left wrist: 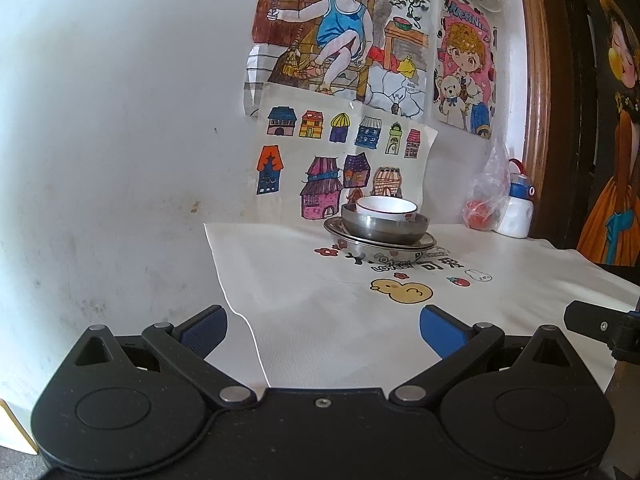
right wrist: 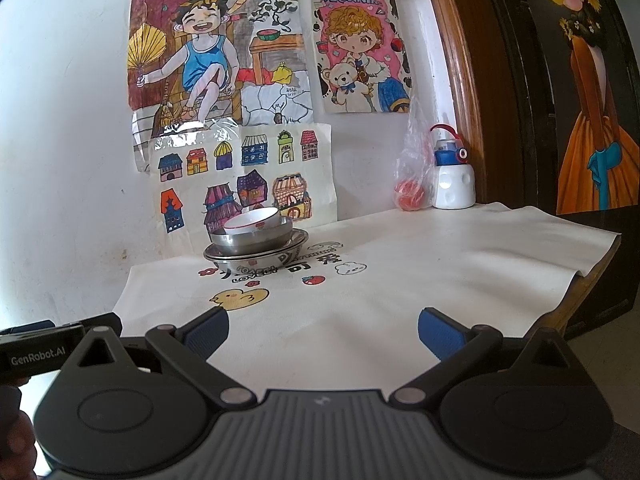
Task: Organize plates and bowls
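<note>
At the far edge of the table, close to the wall, the dishes are seen nested in one stack: a white bowl sits inside a steel bowl, which rests in a wide steel plate lying on the white cloth. In the right wrist view the same stack is found left of centre, with the white bowl tilted slightly inside the steel bowl and the steel plate beneath them on the white cloth.

The left gripper is held low over the near part of the cloth with its jaws spread wide and nothing between them; the stack lies well ahead of it, a little right of the gap's centre line. The right gripper is likewise spread wide and empty, and the stack is seen well ahead of it, above its left finger. Neither gripper touches any dish.

A printed duck on the cloth lies between the stack and the jaws. A white bottle and a plastic bag stand at the wall, well to the right of the stack. Children's drawings are fixed to the wall behind.
</note>
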